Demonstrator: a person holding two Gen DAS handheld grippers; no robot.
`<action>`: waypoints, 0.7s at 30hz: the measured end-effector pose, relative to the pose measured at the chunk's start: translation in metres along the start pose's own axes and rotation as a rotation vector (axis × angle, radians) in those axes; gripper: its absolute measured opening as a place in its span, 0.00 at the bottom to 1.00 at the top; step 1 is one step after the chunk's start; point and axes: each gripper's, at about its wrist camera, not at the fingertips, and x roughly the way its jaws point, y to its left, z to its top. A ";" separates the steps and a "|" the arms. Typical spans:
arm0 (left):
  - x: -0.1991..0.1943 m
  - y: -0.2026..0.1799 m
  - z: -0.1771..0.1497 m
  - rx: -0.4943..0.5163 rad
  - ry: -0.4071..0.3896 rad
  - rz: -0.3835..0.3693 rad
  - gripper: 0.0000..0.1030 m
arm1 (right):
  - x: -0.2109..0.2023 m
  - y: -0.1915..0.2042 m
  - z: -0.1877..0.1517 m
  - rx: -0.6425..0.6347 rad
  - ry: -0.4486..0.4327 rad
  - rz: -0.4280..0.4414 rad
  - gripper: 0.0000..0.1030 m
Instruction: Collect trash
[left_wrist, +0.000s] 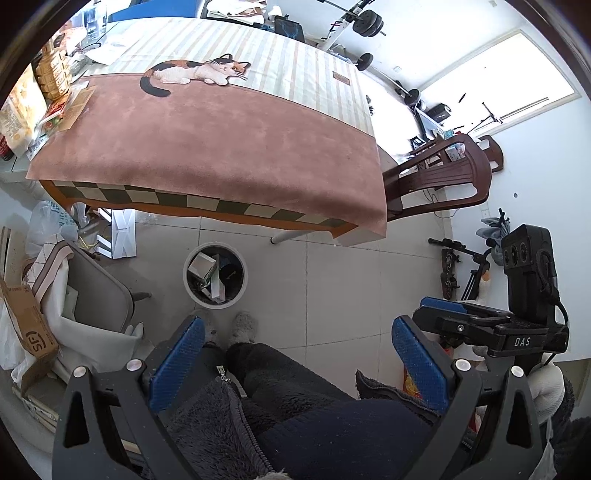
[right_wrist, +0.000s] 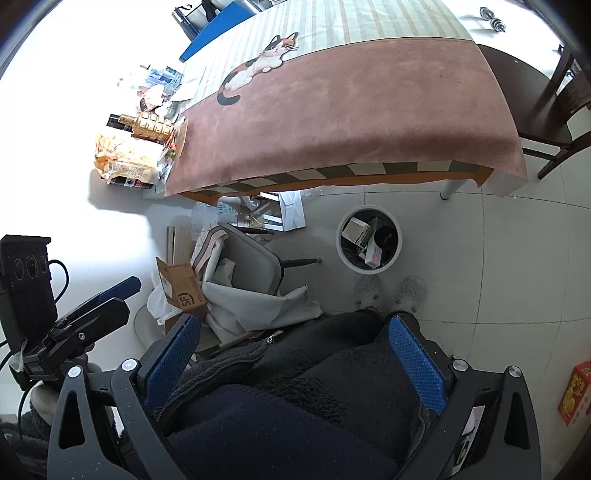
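Observation:
A white round trash bin (left_wrist: 216, 305) (right_wrist: 369, 272) stands on the tiled floor in front of the table, with white boxes and a dark item inside. My left gripper (left_wrist: 299, 356) is open and holds nothing; it hovers over the person's dark fleece lap, short of the bin. My right gripper (right_wrist: 295, 352) is also open with nothing in it, above the same lap. Each gripper shows side-on in the other's view, near the frame edge. On the table's left edge lie snack bags (right_wrist: 122, 155), a gold bottle (right_wrist: 151, 127) and wrappers (left_wrist: 55, 118).
The table has a brown cloth with a cat picture (left_wrist: 207, 147) (right_wrist: 332, 122). A grey chair draped in fabric (left_wrist: 99, 295) (right_wrist: 255, 266) and a cardboard box (right_wrist: 183, 290) crowd the left. A wooden chair (left_wrist: 443, 177) stands right. A red box (right_wrist: 576, 391) lies on the floor.

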 end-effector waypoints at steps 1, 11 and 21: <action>-0.001 0.000 0.000 0.000 -0.001 0.001 1.00 | 0.000 0.001 0.000 -0.003 0.000 0.000 1.00; 0.000 -0.001 -0.004 0.003 0.003 0.012 1.00 | 0.003 0.005 -0.003 -0.020 0.017 0.012 1.00; -0.002 0.002 -0.007 -0.008 -0.009 0.017 1.00 | -0.001 0.007 -0.003 -0.039 0.022 0.022 1.00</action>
